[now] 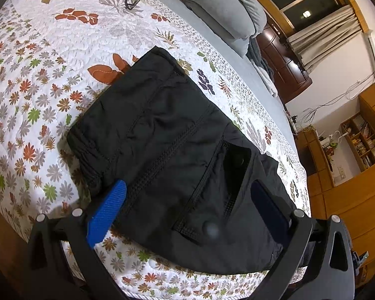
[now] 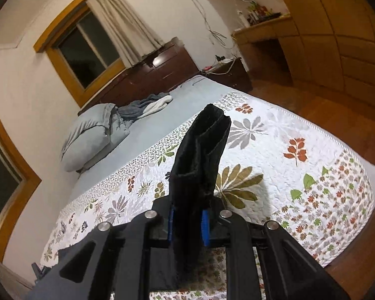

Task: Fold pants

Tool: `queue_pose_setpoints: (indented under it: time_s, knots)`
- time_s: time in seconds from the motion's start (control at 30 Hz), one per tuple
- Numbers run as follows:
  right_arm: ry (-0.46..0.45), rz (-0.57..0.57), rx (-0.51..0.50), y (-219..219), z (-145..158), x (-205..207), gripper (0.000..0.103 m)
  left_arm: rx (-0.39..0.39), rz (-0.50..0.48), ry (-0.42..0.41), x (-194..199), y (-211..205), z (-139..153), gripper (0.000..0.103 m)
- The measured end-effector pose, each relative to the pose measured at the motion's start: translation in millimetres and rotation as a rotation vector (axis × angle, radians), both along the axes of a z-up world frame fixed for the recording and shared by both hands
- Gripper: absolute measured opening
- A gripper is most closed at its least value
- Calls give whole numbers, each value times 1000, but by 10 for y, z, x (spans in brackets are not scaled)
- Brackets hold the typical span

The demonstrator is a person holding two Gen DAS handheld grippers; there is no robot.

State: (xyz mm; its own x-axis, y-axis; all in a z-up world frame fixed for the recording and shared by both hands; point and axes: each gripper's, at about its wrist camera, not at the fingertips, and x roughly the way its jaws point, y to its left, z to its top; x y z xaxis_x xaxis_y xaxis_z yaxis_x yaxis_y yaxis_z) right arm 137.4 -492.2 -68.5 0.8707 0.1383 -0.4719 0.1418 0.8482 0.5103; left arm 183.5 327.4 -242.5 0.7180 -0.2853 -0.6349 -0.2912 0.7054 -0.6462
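On a bed with a floral quilt (image 1: 62, 57), black pants (image 1: 172, 155) lie folded while I work two handheld grippers over them.

From my left wrist camera, the left gripper (image 1: 190, 200) hangs released, its blue fingers (image 1: 107, 210) spread wide on either side of the folded bundle, near the quilt's edge. From my right wrist camera, the right gripper (image 2: 188, 225) is clenched on a bunched part of the pants (image 2: 200, 165), which stands up between the blue pads. A grey pillow (image 2: 87, 137) and a crumpled blanket (image 2: 147, 105) lie further along the bed. A small dark object (image 1: 131, 0) rests on the quilt, well apart from the pants; I cannot tell what it is.
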Motion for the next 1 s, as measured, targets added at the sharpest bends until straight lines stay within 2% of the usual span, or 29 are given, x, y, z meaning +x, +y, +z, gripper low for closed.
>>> queue_pose_setpoints:
  time_s: [0.7, 1.0]
  knots:
    - [-17, 54, -193, 475, 297, 68, 16, 10, 10, 16, 76, 3, -46, 100]
    - [-16, 75, -221, 621, 380, 93, 16, -3, 1, 7, 43, 22, -41, 100]
